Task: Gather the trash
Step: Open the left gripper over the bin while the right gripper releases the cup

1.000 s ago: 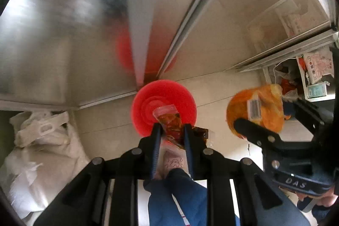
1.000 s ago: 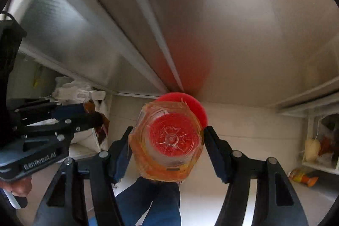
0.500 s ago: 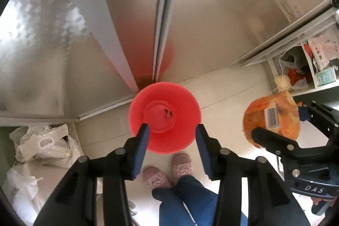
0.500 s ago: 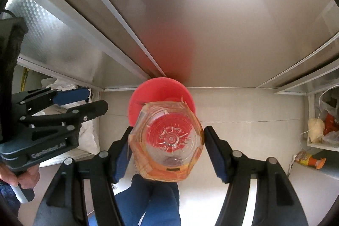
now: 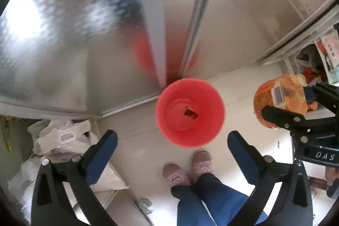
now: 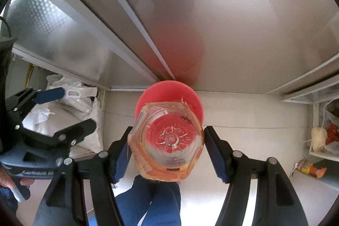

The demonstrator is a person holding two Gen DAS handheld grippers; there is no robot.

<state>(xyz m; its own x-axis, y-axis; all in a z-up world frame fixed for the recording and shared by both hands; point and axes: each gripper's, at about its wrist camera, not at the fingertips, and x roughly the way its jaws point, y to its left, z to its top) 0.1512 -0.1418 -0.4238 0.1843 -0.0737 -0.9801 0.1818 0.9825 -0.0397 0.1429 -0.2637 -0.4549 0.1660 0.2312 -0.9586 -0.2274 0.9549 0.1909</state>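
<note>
- Left wrist view: looking almost straight down on the red bin (image 5: 189, 112), standing on the pale floor hard against the foot of the steel cabinet doors (image 5: 84, 35).
- Left gripper (image 5: 172, 154) spreading wide right now, nothing between the blue pads, poised above the near rim of the bin.
- Down on the bin's floor: one small dark wrapper (image 5: 190, 114) (lying just off centre).
- Off to the right in this view: the right gripper (image 5: 300, 105), clamped on the orange-labelled plastic bottle (image 5: 279, 101), barcode showing, well apart from the bin and beside it, not over it.
- Slippered feet (image 5: 188, 168) planted just short of the bin; white plastic bags (image 5: 63, 137) heaped at the left.
- Right wrist view: bottle (image 6: 169, 139) filling the middle, transparent base facing the camera, so long axis running straight along the fingers and pointing down.
- Both blue pads pressed on the bottle's sides: a firm pinch across its width.
- Bin (image 6: 169, 96) peeking out beyond the bottle's far edge, only partly under it, red showing through the clear base.
- Left gripper (image 6: 63, 107) visible at the left edge, jaws apart.
- Judgement: bottle next for the bin, and everything turning on that offset, since the mouth lies ahead of the right claw; a short carry forward before letting go looks needed, or a rim strike seems likely.
</note>
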